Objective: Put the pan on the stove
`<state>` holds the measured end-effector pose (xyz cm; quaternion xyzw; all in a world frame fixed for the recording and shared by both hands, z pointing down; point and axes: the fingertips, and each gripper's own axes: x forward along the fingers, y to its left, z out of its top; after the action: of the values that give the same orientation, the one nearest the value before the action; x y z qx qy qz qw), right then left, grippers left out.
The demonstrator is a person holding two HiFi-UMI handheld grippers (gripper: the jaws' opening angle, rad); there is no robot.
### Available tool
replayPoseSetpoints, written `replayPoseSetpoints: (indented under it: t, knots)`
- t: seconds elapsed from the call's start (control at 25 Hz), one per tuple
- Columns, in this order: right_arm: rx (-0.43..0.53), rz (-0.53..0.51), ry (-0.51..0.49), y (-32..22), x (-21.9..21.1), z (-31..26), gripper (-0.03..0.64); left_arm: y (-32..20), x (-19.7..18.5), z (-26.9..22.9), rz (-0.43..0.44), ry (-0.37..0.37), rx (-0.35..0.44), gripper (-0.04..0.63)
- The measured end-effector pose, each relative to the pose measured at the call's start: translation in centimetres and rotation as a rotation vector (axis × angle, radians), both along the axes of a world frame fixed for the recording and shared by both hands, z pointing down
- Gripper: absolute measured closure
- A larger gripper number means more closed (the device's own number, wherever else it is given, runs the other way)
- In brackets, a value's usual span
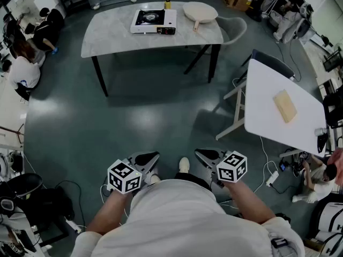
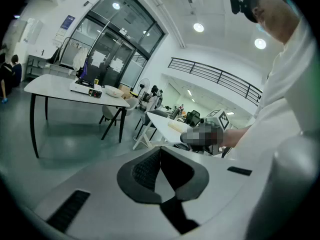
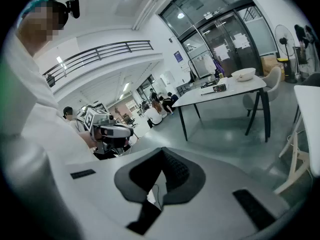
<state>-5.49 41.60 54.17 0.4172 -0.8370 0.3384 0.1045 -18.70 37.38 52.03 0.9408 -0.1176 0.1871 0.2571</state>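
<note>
- Holds the left gripper low in front of the body, above the floor; jaws pressed together, gripping nothing.
- Holds the right gripper level with it, a little apart; jaws likewise together, with nothing between them.
- Well apart from both, across the open floor, on the grey table: the pale pan, just beside the stove on its right and not on it, handle towards the near edge.
- To the right, on a white table: a tan block.
</note>
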Motion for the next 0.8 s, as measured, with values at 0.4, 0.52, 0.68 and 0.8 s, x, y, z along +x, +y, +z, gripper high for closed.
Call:
replayPoseSetpoints:
  t: [0.4, 0.52, 0.68, 0.8]
  knots:
    - [0.015, 0.001, -0.001, -2.2, 10.9, 0.0, 0.614, -2.6, 11.8, -1.7, 0.021, -0.032, 0.061, 0.577]
    - [-0.001, 0.009, -0.010, -3.2, 13.7, 1.0, 0.614, -3.5, 14.3, -1.9, 0.006, -0.021, 0.058, 0.577]
    - [-0.031, 0.061, -0.084, -5.7, 16.2, 1.4, 0.612, -5.6, 15.7, -1.9, -0.021, -0.006, 0.027, 0.577]
    - [-0.034, 0.086, -0.100, -8.5, 17.7, 1.6, 0.611, -8.3, 16.2, -1.5, -0.025, -0.011, 0.016, 0.577]
